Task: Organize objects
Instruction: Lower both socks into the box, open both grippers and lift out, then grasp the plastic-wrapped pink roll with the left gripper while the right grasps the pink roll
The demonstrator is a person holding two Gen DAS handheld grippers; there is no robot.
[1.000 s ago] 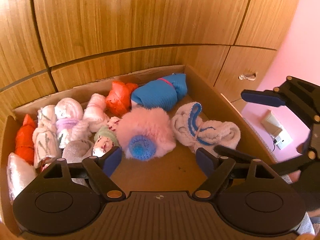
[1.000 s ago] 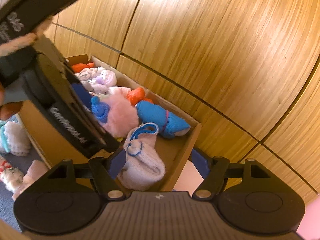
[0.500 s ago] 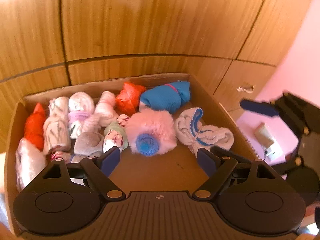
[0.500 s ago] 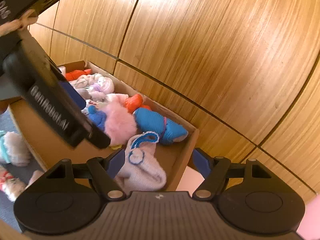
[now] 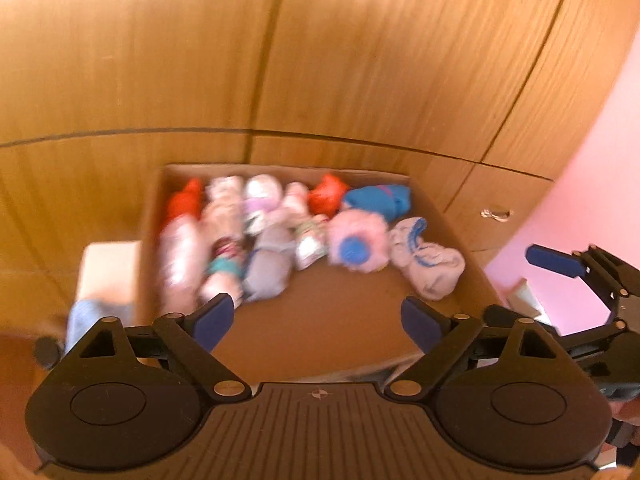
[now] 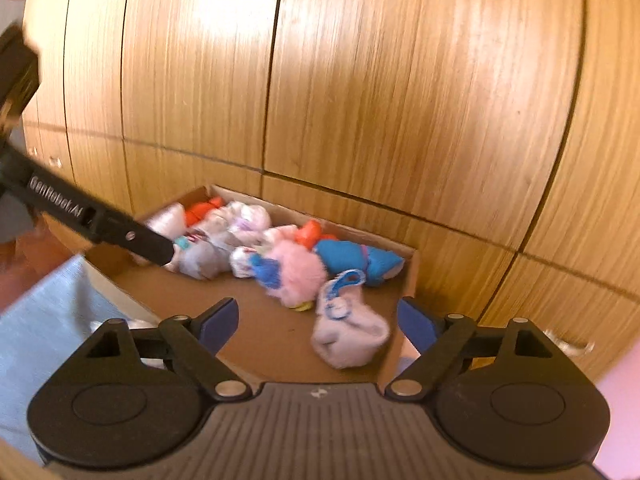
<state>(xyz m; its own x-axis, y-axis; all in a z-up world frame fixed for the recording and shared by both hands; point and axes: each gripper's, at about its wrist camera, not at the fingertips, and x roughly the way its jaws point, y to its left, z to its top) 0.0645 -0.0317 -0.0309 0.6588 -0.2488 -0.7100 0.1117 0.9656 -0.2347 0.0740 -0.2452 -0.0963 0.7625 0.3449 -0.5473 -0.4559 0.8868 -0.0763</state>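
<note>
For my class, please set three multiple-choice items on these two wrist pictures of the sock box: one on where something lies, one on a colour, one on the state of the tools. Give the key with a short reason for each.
1. Where does the white sock bundle with blue trim lie?
A. In the cardboard box
B. On top of the wooden cabinet
C. Between the left tool's fingers

2. What colour is the round centre of the fluffy pink bundle?
A. Green
B. Blue
C. Black

3. What is in the left tool and the right tool?
A. A sock each
B. A sock in the right only
C. Nothing

Key: 1 A, it rests on the box floor near the right wall. 2 B, a blue disc shows amid the pink fluff. 3 C, both sets of jaws are opening with only bare gaps between them.
</note>
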